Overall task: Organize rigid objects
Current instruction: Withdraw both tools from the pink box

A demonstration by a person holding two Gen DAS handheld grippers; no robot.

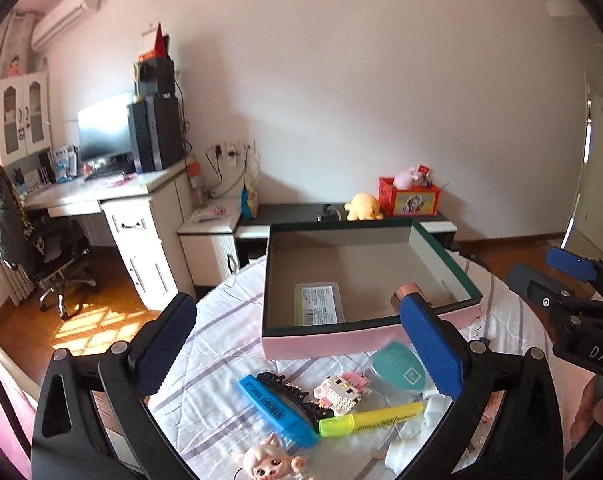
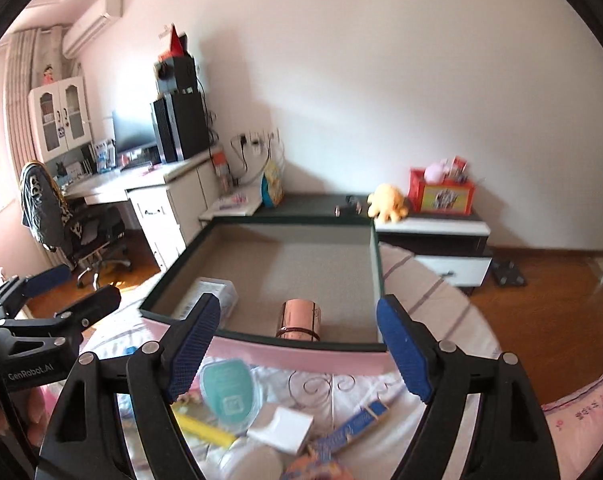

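A shallow box (image 1: 325, 340) with pink sides, a dark green rim and a grey floor lies on the striped bed sheet. Inside it are a clear labelled case (image 1: 318, 305) and a copper-coloured cylinder (image 2: 297, 318). My left gripper (image 1: 297, 304) hovers open before the box's near wall, nothing between its fingers. My right gripper (image 2: 298, 304) is open too, empty, facing the cylinder over the near wall (image 2: 301, 354). Below the left gripper lie a blue highlighter (image 1: 275, 408), a yellow highlighter (image 1: 371, 420), a black hair claw (image 1: 293, 392), a block-built cat figure (image 1: 339, 390), a teal oval container (image 1: 399, 370) and a doll (image 1: 267, 462).
Under the right gripper lie a small white box (image 2: 281, 428) and a blue pack (image 2: 353, 428). Beyond the bed stand a white desk (image 1: 141, 200), an office chair (image 1: 41, 248) and a low cabinet (image 2: 433, 228) with a yellow plush (image 2: 387, 202) and a red box (image 2: 441, 196).
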